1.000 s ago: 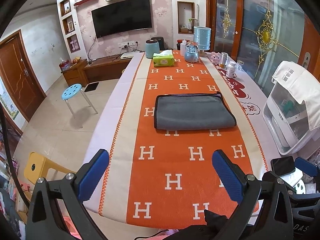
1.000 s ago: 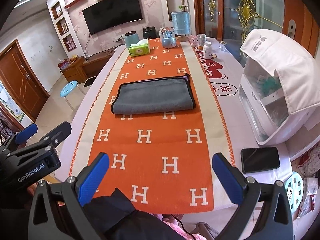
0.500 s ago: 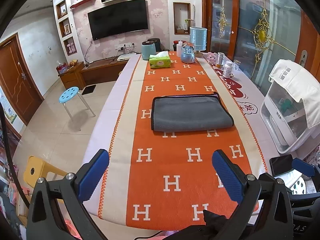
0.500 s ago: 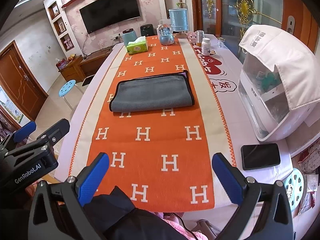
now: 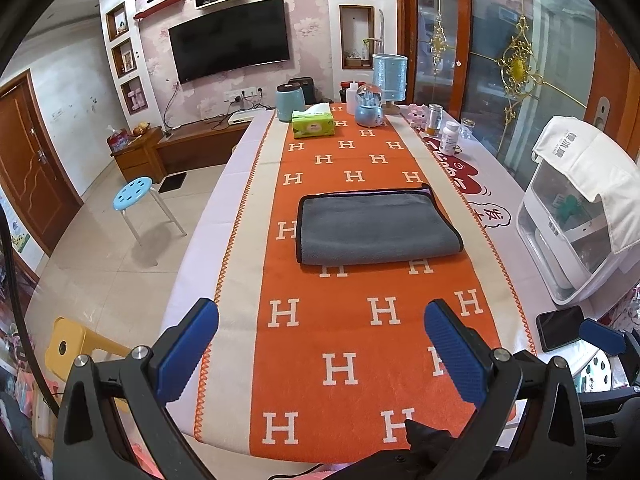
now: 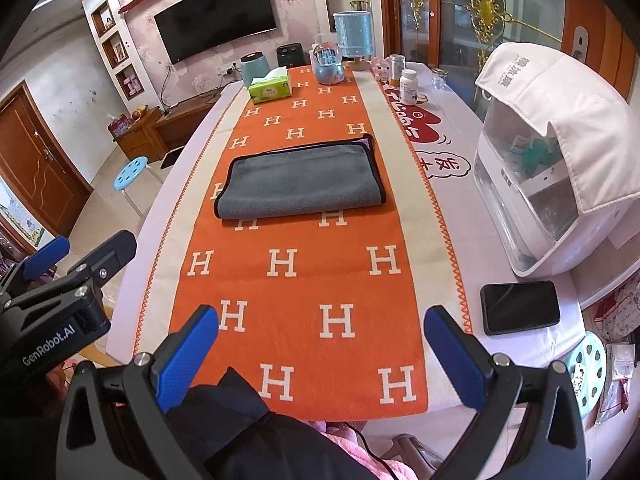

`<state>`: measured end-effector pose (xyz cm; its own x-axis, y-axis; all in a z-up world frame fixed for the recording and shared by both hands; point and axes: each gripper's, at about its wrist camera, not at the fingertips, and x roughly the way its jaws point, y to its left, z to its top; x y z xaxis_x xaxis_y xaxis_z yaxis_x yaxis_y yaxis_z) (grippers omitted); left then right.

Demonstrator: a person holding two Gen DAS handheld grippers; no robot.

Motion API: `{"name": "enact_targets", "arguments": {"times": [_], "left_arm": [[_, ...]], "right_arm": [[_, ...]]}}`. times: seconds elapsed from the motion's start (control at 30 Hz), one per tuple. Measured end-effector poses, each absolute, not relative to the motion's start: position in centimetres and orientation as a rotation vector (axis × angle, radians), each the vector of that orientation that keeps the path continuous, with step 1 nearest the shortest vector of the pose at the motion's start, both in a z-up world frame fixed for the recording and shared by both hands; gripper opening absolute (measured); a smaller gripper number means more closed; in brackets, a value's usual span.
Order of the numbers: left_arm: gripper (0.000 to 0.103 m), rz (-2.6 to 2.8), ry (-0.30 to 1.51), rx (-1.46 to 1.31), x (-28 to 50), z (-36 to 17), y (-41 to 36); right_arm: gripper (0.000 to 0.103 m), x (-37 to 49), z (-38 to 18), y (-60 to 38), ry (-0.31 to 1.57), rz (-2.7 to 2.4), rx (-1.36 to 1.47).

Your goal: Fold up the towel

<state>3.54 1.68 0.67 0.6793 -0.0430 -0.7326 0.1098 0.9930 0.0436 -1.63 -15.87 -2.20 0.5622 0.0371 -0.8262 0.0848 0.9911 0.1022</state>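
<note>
A grey towel [image 5: 376, 230] with a dark border lies folded flat on the orange runner [image 5: 356, 320] in the middle of the table; it also shows in the right wrist view [image 6: 300, 182]. My left gripper [image 5: 322, 346] is open and empty, held high above the near table edge, well short of the towel. My right gripper [image 6: 322, 346] is open and empty, also back above the near edge. The left gripper's body [image 6: 60, 304] shows at the left of the right wrist view.
A white appliance with a cloth cover [image 6: 552, 160] stands at the right, a black phone [image 6: 520, 306] in front of it. A tissue box [image 5: 313, 124], jars, bottles and a blue lamp crowd the far end. A blue stool [image 5: 134, 198] stands left of the table.
Both grippers have pulled back and risen a little from the table; the towel looks smaller and farther. The towel has not moved. Both jaws stay open.
</note>
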Motion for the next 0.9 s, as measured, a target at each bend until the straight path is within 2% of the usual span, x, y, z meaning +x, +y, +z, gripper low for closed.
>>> {"name": "enact_targets", "arguments": {"times": [0.9], "left_arm": [[0.102,-0.119,0.832,0.093,3.63,0.04,1.13]], "right_arm": [[0.103,-1.94,-2.63,-15.99,0.986,-0.044,0.138]]}}
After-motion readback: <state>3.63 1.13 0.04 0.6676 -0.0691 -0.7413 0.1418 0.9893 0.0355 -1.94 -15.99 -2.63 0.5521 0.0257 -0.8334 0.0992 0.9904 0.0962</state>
